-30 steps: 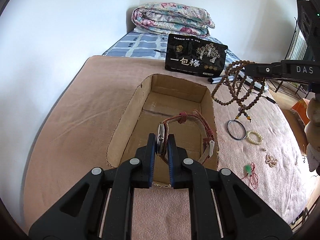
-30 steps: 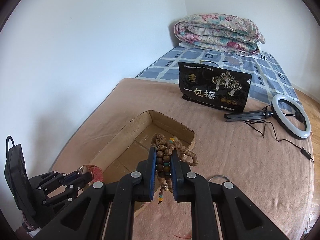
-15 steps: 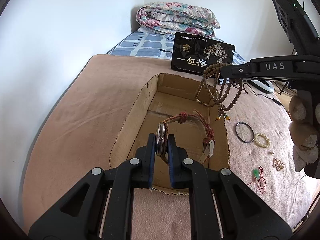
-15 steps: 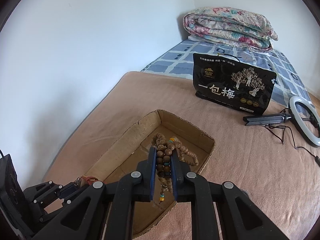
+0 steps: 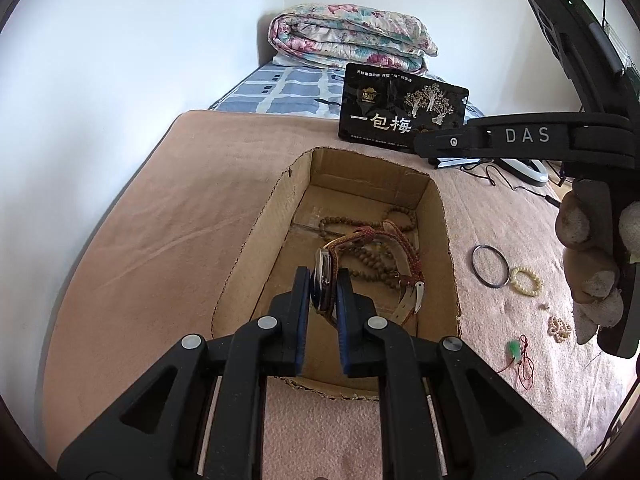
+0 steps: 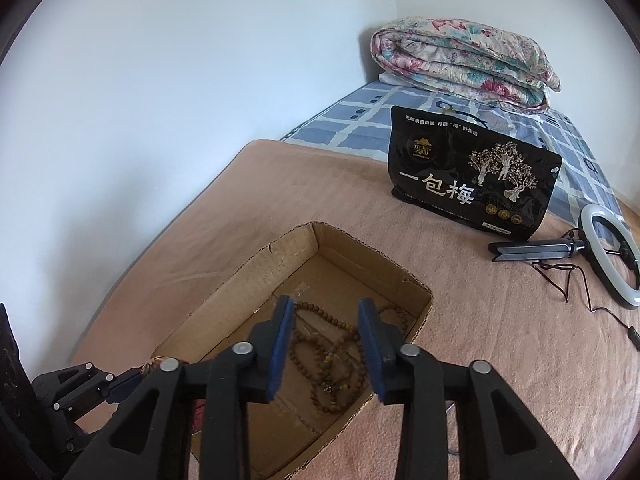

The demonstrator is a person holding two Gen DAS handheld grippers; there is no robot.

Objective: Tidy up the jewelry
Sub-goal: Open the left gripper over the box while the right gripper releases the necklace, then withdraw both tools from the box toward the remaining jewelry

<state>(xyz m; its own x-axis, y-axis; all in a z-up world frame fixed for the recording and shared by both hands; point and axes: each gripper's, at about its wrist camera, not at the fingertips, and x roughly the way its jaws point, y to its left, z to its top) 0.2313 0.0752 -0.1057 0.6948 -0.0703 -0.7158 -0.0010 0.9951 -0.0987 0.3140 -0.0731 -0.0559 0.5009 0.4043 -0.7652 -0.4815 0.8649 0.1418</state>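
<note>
An open cardboard box (image 5: 260,236) lies on the pink blanket. My left gripper (image 5: 323,276) hangs over its near end, shut on the case of a wristwatch whose red woven strap (image 5: 408,256) dangles into the box. A long string of brown wooden beads (image 6: 328,356) lies loose on the box floor, also seen behind the watch as the beads (image 5: 368,260). My right gripper (image 6: 326,304) hovers above them, its jaws opening with nothing between the pads. From the left wrist it shows as the right gripper (image 5: 424,146) over the box's far right corner.
A dark bangle (image 5: 490,266), a pale bead bracelet (image 5: 526,280), a small bead cluster (image 5: 560,326) and a green pendant on red cord (image 5: 516,350) lie right of the box. A black snack bag (image 5: 400,116), ring light (image 6: 608,256) and folded quilt (image 5: 352,40) stand beyond.
The right gripper came in over the box, sank a little and opened; the wooden beads dropped from it onto the box floor. The left gripper stayed put with the watch.
</note>
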